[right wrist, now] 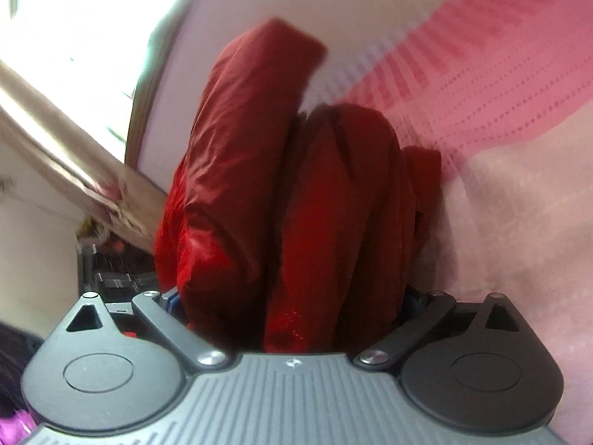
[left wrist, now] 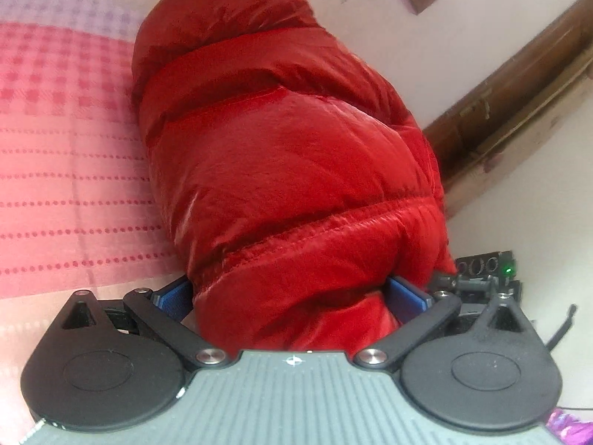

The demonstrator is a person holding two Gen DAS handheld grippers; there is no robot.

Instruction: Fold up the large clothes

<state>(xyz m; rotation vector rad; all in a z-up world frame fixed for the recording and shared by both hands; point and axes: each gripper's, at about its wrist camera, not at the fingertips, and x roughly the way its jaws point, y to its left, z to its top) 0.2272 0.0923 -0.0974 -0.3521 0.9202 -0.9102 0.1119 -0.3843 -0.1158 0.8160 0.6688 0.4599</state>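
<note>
While bunched, jacket (left wrist: pixel 281 170) between wide left claw (left wrist: pixel 292 296).

- I think I am working in a bedroom of a home.
- The red puffer jacket (left wrist: pixel 281 155) lies on a bed (left wrist: pixel 55 222), and the bed has a pink and white sheet (left wrist: pixel 66 118) with checks and dotted lines.
- Beside the bed I see a dark wooden frame (left wrist: pixel 519 104), maybe the bed's edge or a board; I cannot tell which.
- Behind it there is a plain pale wall (left wrist: pixel 370 7), as in a private room.
- In the right wrist view strong daylight comes from the upper left (right wrist: pixel 55 18), probably from a window, but it is too bright to see well.
- Some purple cloth (left wrist: pixel 570 426) lies low beside the bed.
</note>
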